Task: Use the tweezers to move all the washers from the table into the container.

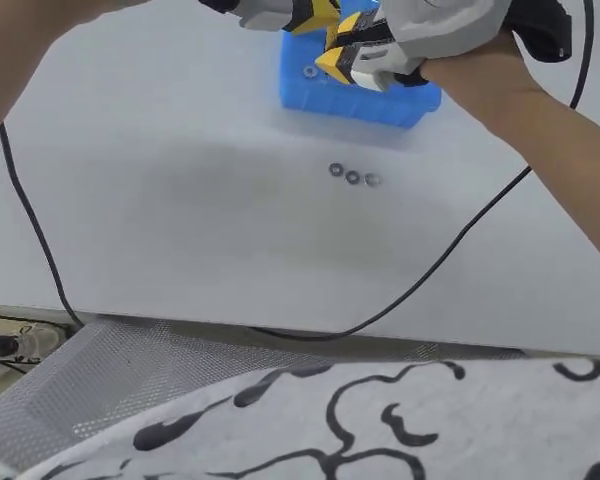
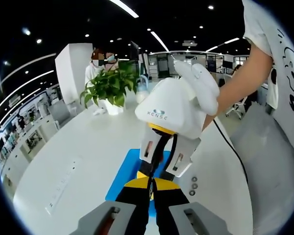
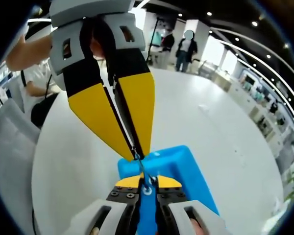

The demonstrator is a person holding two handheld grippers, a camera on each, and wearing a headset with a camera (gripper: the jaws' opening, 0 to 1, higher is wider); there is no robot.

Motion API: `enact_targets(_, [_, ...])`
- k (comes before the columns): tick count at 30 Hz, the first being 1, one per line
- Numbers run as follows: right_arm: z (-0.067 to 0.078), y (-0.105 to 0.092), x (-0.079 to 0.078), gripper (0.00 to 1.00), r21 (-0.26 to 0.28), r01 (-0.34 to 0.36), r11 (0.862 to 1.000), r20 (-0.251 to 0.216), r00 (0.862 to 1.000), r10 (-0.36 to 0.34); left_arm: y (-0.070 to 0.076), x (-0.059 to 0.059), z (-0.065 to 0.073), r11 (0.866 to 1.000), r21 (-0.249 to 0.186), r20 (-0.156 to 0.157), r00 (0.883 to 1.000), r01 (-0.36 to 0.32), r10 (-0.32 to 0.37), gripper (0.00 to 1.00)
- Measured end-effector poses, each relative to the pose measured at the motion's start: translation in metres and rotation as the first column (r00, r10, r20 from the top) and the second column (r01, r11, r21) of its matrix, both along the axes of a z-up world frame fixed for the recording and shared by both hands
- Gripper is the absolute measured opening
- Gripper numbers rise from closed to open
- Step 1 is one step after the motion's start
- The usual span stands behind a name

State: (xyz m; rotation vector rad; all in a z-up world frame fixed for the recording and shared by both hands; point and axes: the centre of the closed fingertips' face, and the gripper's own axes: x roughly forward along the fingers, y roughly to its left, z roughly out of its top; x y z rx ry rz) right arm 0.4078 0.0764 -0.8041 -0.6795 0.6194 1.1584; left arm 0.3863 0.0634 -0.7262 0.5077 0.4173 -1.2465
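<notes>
Three washers point(image 1: 353, 177) in a row on table point(image 1: 180, 220), at 6 o'clock of blue container point(image 1: 380, 105); one washer point(image 1: 310, 71) inside, toward its 9 o'clock edge. Over container, left gripper point(image 3: 137, 155) and right gripper point(image 3: 147, 188) tip to tip, both pinched narrow on thin tweezers point(image 3: 141, 171).

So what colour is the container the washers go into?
It's a blue plastic container, clearest in the head view.

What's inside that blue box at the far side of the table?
One washer lies inside the blue container, near its left wall; the left gripper and right gripper hide the rest of its floor.
</notes>
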Motion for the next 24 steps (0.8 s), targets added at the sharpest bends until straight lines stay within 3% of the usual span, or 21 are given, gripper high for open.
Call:
enact_targets(5, [0.019,0.000,-0.010,0.06,0.024,0.015,1.000,0.008,1.000,-0.015,0.000,-0.005,0.015,1.000,0.002,0.037,0.999,0.007,-0.007,0.00])
enact_targets(6, [0.017,0.000,-0.008,0.05,0.031,0.018,0.999,0.013,1.000,-0.019,-0.001,-0.007,0.018,1.000,0.001,0.047,0.999,0.012,-0.012,0.00])
enact_targets(11, [0.029,-0.002,-0.018,0.05,0.046,0.030,0.999,0.006,1.000,-0.030,-0.005,-0.016,0.029,0.999,0.004,0.054,0.998,0.034,-0.034,0.00])
enact_targets(17, [0.038,-0.011,-0.036,0.05,0.060,0.049,0.997,0.001,0.999,-0.049,-0.014,-0.029,0.038,0.998,-0.010,0.039,0.997,0.064,-0.064,0.00])
enact_targets(24, [0.037,-0.017,-0.052,0.05,0.064,0.057,0.996,-0.053,0.997,-0.053,-0.021,-0.046,0.037,0.995,-0.012,0.000,0.995,0.101,-0.102,0.00])
